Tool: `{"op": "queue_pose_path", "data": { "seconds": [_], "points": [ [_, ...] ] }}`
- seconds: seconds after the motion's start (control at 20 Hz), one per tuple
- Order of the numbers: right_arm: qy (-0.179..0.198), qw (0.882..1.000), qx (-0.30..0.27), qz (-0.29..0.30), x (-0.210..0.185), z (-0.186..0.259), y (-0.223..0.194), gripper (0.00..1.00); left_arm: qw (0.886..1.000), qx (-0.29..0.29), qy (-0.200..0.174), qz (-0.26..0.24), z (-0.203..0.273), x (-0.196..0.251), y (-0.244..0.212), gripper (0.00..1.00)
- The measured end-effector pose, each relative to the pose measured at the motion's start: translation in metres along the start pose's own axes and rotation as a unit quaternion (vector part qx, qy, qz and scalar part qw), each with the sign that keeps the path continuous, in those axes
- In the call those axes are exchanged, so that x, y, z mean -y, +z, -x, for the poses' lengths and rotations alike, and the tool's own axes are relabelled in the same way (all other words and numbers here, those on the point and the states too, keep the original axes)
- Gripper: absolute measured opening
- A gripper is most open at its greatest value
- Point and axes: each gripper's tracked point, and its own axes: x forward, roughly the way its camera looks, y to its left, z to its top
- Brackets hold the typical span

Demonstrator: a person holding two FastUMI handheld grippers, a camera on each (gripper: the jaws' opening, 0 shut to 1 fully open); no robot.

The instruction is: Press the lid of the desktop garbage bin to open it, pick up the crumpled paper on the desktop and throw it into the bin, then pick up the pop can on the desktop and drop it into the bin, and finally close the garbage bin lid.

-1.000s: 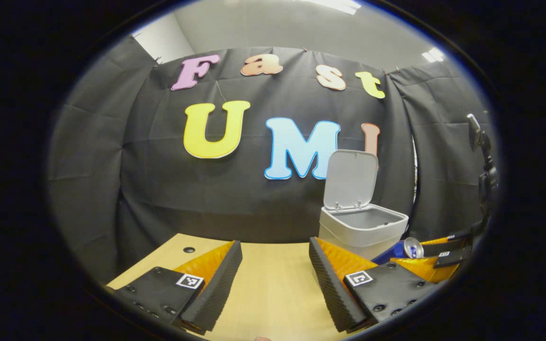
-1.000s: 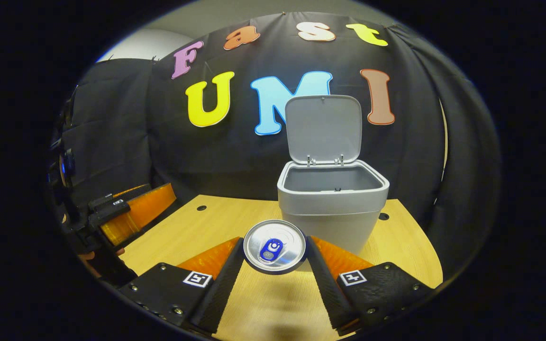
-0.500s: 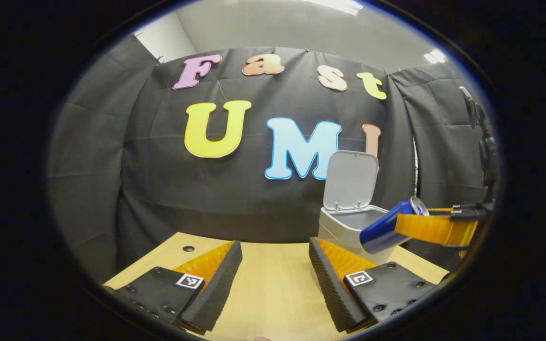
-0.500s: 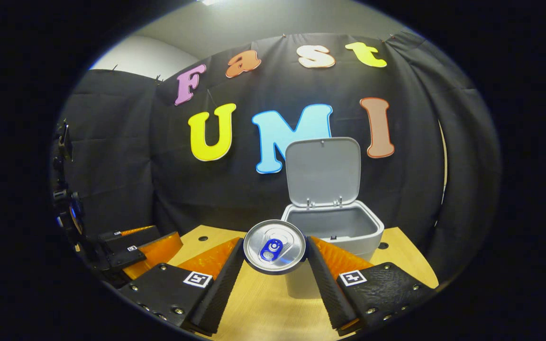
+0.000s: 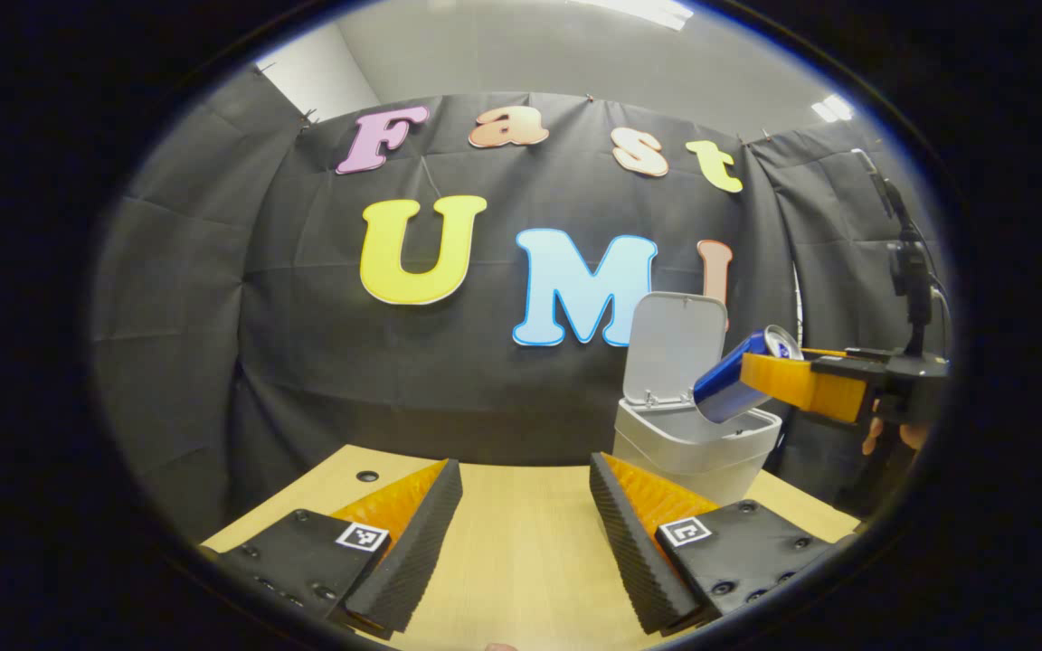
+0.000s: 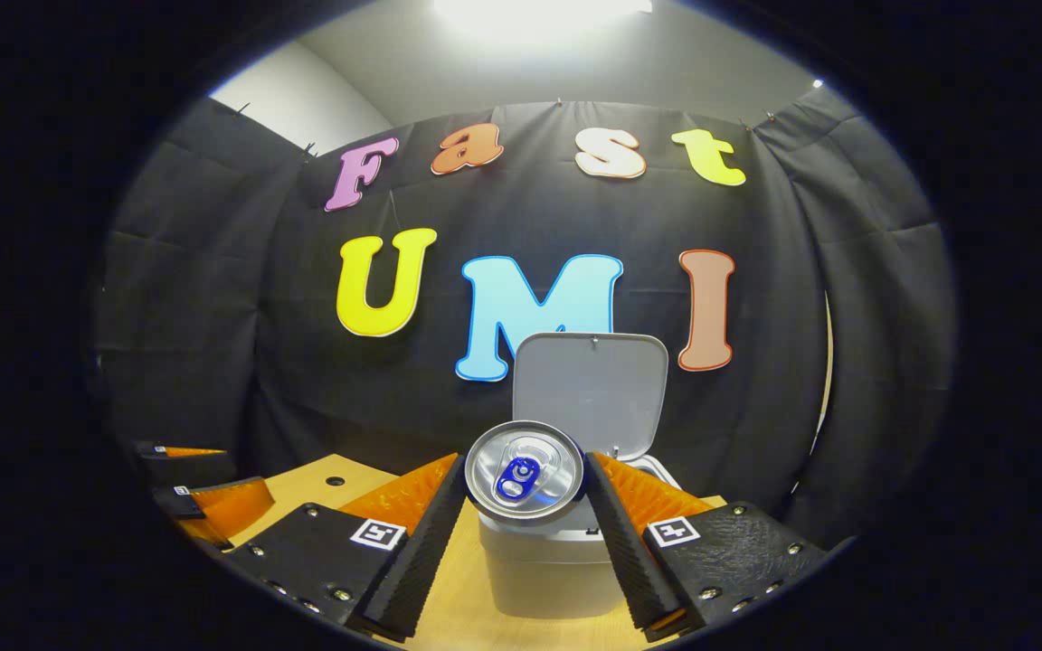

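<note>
- Right tool (image 6: 525,493) clamped on the pop can (image 6: 524,470), one finger pressed to each side, silver top facing the camera.
- Seen in the left gripper view: can (image 5: 738,377) tilted in the air, blue base hanging over the open mouth of the bin (image 5: 697,443), held by the right tool (image 5: 797,380) with a hand (image 5: 892,434) behind it.
- Bin (image 6: 544,565) stood on the desk (image 6: 449,606) near its far edge, toward the right side as seen from the left tool.
- Lid (image 6: 589,393) raised upright at the back of the bin, in front of the black cloth wall.
- Left tool (image 5: 525,529) spread wide, nothing between its fingers, hovering over bare wood of the desk (image 5: 521,561).
- Left tool (image 6: 204,506) also glimpsed low at the desk's left edge in the right gripper view.
- Inside of the bin hidden; crumpled paper could not be made out.
</note>
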Motion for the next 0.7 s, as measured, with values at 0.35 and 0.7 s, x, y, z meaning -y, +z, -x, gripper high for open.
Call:
{"op": "queue_pose_path", "data": {
  "seconds": [0.35,0.7],
  "points": [
    [-0.004,0.999,-0.043,-0.004,-0.005,-0.019,-0.024,0.83,1.000,0.000,0.013,0.004,0.010,-0.008,-0.004,0.95],
    [-0.007,0.998,-0.060,-0.015,-0.005,-0.024,-0.030,0.84,1.000,0.000,0.012,0.006,0.010,-0.008,-0.003,0.95]
  ]
}}
